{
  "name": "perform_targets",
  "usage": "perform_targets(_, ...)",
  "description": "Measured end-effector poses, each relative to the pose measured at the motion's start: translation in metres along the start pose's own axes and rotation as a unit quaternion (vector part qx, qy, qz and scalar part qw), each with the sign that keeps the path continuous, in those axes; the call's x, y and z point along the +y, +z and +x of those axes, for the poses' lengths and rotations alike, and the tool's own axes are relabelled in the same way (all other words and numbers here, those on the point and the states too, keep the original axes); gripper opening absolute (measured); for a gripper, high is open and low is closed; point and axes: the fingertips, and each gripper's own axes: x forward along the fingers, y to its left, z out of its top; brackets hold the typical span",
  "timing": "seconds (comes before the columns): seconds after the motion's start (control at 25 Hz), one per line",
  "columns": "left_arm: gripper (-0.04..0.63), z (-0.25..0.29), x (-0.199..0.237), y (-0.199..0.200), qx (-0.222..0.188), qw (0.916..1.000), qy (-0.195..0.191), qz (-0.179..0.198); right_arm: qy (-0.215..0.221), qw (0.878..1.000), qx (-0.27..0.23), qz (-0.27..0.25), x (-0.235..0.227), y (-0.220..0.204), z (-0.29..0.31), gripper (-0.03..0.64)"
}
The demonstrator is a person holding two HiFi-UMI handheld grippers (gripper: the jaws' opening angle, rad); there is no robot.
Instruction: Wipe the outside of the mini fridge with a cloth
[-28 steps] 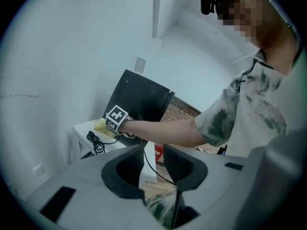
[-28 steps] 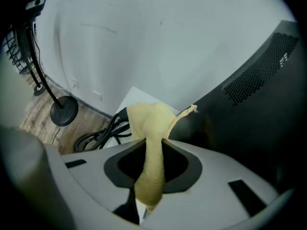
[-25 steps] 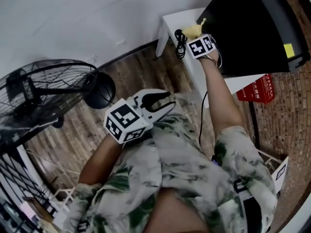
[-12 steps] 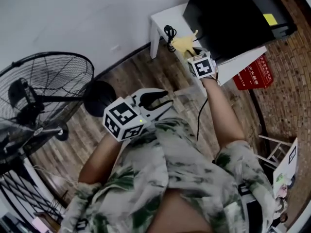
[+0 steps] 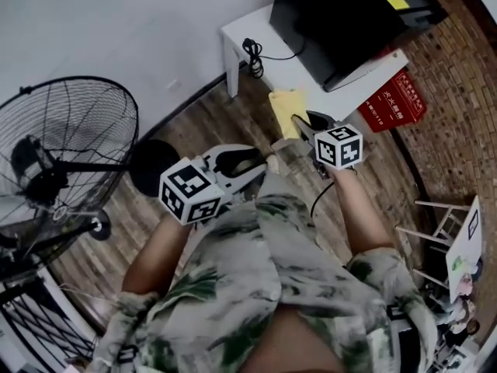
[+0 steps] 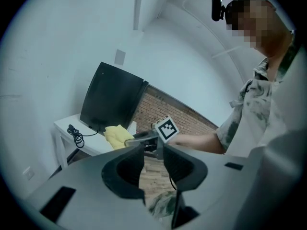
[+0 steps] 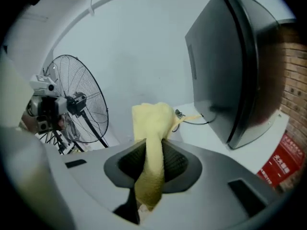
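Right gripper (image 7: pixel 153 150) is clamped on a yellow cloth (image 7: pixel 152 123): the fabric is pinched between both jaws, bunches above the tips and hangs in a fold below them. In the head view this gripper sits right of centre with the cloth projecting from its tips toward 11 o'clock, over the near edge of a white table (image 5: pixel 311 80); contact between cloth and table cannot be confirmed. Mini fridge (image 5: pixel 334 22), black, stands on that table at roughly 1 o'clock from the right gripper, and the cloth is apart from its surface. A coiled black cable (image 5: pixel 252 53) lies on the table at the fridge's 9 o'clock side. Left gripper (image 6: pixel 153 152) has its jaws parted by a narrow gap with nothing between them; it is held in front of the person's patterned shirt (image 5: pixel 256 286). A black fan (image 5: pixel 62 146) stands on the wooden floor (image 5: pixel 217 123) at 9 o'clock from the left gripper. A red sign (image 5: pixel 396 103) lies by the brick wall, at 3 o'clock from the table.
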Motion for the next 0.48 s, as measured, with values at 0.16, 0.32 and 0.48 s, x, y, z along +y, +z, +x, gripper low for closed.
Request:
perform_targets(0.16, 0.135, 0.011, -0.018, -0.005, 0.009, 0.9999, -0.004, 0.008, 0.027, 0.999, -0.017, -0.001, 0.016, -0.020, -0.048, 0.095)
perform_targets(0.32, 0.135, 0.028, -0.039, -0.007, 0.013, 0.9996, -0.002, 0.024, 0.049, 0.998, -0.046, -0.010, 0.018, -0.028, -0.103, 0.095)
perform_targets(0.48, 0.124, 0.048, -0.061, -0.015, 0.013, 0.9995, 0.016, 0.025, 0.064, 0.995, -0.071, -0.012, 0.019, -0.042, -0.163, 0.095)
